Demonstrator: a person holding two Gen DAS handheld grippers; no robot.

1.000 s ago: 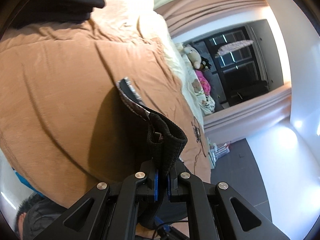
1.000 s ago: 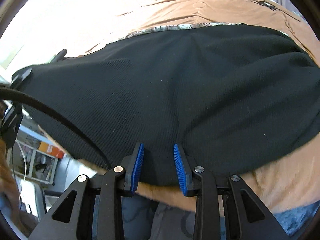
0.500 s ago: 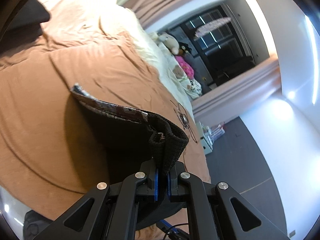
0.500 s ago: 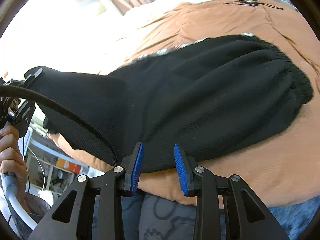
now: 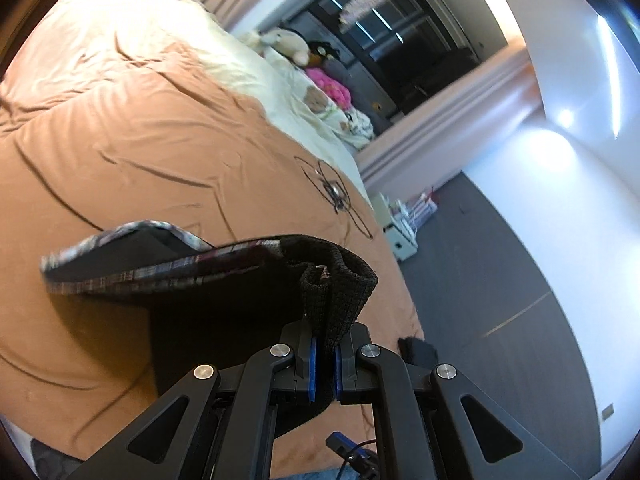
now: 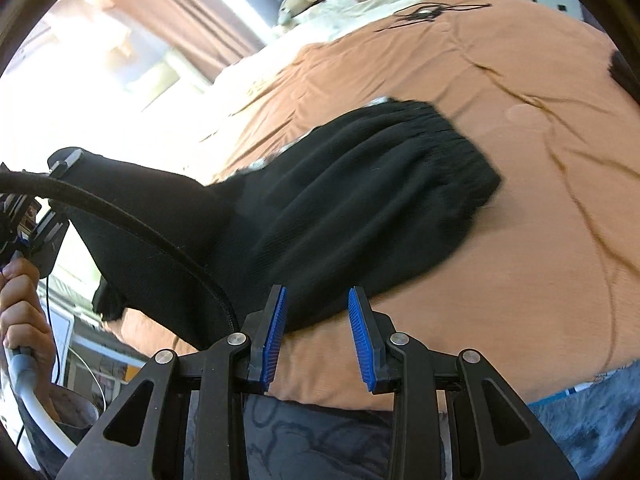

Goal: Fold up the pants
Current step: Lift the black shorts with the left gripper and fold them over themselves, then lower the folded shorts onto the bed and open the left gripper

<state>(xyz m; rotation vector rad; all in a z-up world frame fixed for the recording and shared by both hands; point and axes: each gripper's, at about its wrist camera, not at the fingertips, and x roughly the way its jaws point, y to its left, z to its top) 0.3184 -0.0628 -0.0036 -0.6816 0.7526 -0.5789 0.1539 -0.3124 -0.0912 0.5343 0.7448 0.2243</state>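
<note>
The left gripper [image 5: 325, 354] pinches the black pants [image 6: 360, 200] by what looks like a cuff. The right gripper [image 6: 318, 336] gapes wide at the bedspread's [image 6: 520, 240] near edge.

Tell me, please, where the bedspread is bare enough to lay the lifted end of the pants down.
Bare bedspread lies right of the pants, up to the black line drawing. The near edge by the right gripper is crowded; the left gripper holds the raised end.

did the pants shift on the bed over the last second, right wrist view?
Yes. The pants covered most of the brown blanket earlier; now bare blanket shows to their right, and their left end hangs lifted off the bed in the left tool.
</note>
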